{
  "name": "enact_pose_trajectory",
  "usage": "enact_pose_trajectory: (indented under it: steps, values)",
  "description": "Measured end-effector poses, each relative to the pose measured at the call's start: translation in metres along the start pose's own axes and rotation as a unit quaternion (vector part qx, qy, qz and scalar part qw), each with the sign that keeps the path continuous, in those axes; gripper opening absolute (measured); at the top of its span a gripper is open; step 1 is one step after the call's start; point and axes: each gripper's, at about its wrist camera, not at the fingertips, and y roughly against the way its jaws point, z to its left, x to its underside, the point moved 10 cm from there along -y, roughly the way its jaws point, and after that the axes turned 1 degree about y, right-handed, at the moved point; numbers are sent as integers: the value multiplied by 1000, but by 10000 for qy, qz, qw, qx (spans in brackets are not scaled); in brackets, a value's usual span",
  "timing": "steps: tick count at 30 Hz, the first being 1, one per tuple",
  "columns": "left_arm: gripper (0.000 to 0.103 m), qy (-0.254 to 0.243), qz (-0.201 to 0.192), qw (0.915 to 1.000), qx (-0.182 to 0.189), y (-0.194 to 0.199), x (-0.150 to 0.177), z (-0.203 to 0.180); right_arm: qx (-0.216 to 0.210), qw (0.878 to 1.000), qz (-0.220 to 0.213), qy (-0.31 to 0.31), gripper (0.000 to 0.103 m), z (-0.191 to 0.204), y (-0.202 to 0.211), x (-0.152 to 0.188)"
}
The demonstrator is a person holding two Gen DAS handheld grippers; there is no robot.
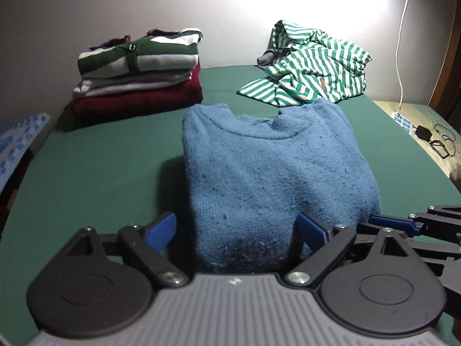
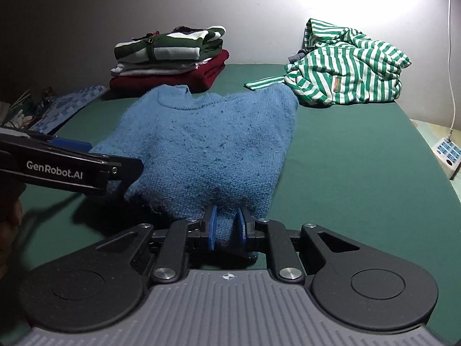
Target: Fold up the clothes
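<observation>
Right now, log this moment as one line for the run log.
left gripper: open, astride blue sweater | right gripper: shut on sweater's near edge | folded stack | striped shirt: unfolded

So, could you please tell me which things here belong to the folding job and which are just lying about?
Belongs to the job:
- blue sweater, pinched by the right gripper
- left gripper, open
- striped shirt, unfolded
- folded stack

Lying about:
- power strip
- white cable
- blue patterned cloth

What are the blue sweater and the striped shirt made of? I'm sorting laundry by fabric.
Blue sweater: looks like chunky wool or acrylic knit, with visible stitches, fuzzy and matte. Striped shirt: likely thin cotton jersey, smooth, crumpling in soft folds.
</observation>
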Motion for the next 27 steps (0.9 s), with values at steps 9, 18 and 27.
enact_pose_trajectory:
  steps: [9, 18, 27]
  values:
    - [101, 84, 135, 9994, -314, -1, 2, 0, -230, 9992, 32, -330, 14, -7, -6, 0]
    - [102, 198, 221, 9981, -536, 2, 5, 2, -162, 9983, -333, -452, 19, -19, 27, -28]
    - [102, 61, 214, 9969, -757, 3, 3, -2, -422, 9980, -375, -288, 19, -11, -7, -38]
